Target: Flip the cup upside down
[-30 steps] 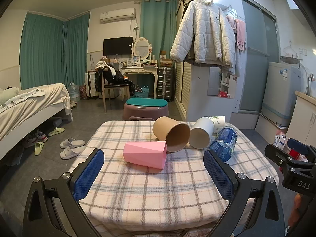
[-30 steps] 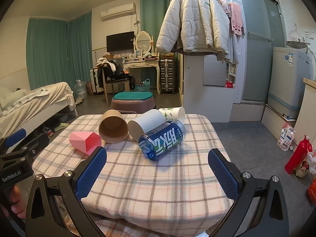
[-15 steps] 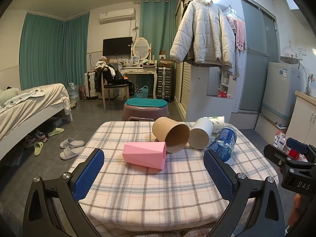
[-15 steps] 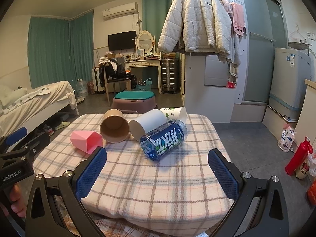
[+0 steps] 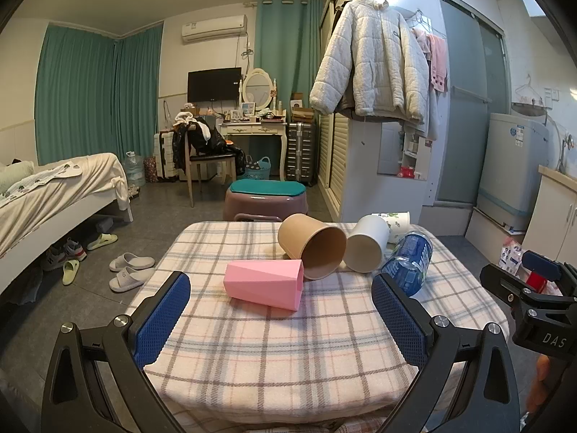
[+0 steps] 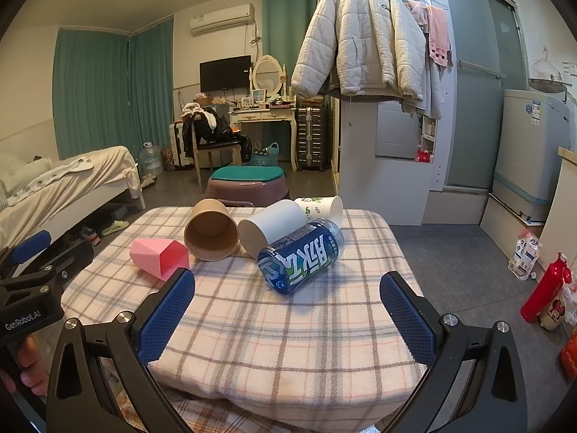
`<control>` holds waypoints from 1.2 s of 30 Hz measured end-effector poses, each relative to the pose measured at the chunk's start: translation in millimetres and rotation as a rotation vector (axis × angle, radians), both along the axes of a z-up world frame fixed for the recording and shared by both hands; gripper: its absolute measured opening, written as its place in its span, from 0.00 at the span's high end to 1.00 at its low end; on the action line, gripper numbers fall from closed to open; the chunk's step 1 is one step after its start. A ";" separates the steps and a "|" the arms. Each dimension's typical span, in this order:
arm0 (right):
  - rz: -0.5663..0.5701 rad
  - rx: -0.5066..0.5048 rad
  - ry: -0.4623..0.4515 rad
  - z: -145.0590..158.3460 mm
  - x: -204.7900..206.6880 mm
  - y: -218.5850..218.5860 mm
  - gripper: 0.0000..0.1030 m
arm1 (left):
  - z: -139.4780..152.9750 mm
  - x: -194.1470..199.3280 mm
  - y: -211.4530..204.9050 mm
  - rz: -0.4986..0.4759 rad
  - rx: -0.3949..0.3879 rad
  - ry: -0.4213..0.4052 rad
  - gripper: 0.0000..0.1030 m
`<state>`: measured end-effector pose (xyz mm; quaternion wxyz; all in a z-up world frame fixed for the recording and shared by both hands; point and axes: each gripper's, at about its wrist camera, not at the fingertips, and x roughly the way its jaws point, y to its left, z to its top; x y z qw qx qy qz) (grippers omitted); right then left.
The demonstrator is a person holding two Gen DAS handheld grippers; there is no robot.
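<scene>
- No part of the flip is judged to be done: every cup is seen lying on its side on the checked desk (image 5: 274, 353).
- The pink cup (image 5: 265, 284) is found nearest the left tool (image 5: 280, 319), with the brown cup (image 5: 313, 245), the white cup (image 5: 366, 248) and a blue bottle (image 6: 301, 255) beside it.
- The left tool is held wide open with nothing in it.
- The right tool (image 6: 287, 315) is likewise spread wide and nothing is gripped.
- Approach, grasp and turning over are all left.

Count on table (image 5: 324, 353): four cups lying sideways — pink (image 5: 265, 283), brown (image 5: 313, 245), white (image 5: 366, 247), floral (image 5: 398, 221) at 1 o'clock; one bottle (image 5: 409, 263).
</scene>
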<state>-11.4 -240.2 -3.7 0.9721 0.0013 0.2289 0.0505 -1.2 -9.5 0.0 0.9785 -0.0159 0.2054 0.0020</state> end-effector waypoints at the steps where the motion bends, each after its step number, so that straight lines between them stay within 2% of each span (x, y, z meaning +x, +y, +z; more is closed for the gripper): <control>1: 0.000 0.000 0.001 -0.2 0.3 1.0 0.00 | -0.1 0.0 -0.5 0.000 0.000 0.001 0.00; 36: 0.009 0.001 0.007 -4.9 -1.4 4.0 0.00 | 0.5 1.1 1.7 -0.004 0.001 0.002 0.00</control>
